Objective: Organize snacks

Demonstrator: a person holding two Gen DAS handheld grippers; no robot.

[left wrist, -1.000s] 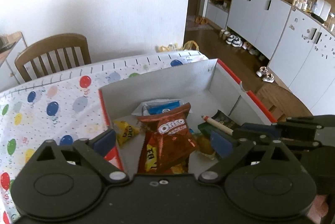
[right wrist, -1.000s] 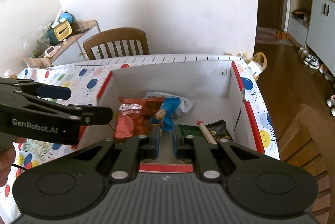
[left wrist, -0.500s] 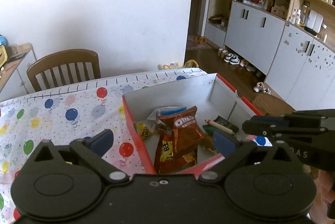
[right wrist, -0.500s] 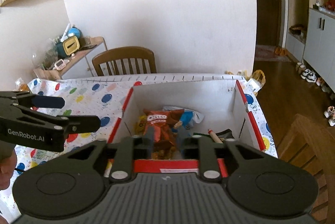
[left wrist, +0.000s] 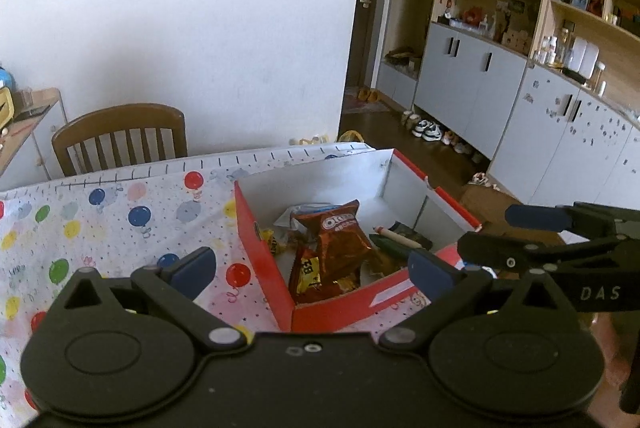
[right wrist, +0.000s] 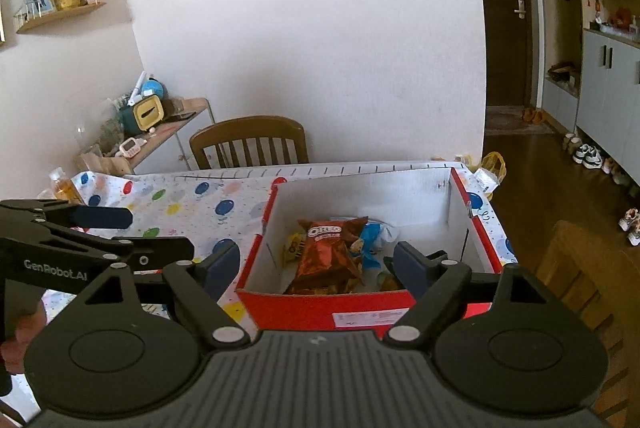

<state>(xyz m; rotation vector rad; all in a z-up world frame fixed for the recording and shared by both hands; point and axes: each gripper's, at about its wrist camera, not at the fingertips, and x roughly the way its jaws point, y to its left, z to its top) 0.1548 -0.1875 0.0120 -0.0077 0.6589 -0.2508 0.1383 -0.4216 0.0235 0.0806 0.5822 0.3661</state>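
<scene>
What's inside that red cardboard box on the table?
The red box holds snack packets: an orange Oreo bag on top, a yellow packet, a blue-and-white wrapper, and a dark packet with a stick-shaped snack. What lies under the Oreo bag is hidden.

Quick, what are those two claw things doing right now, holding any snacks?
Left gripper: open wide, holding nothing.
Right gripper: jaws opening, nothing between them; the Oreo bag lies in the red box.
</scene>
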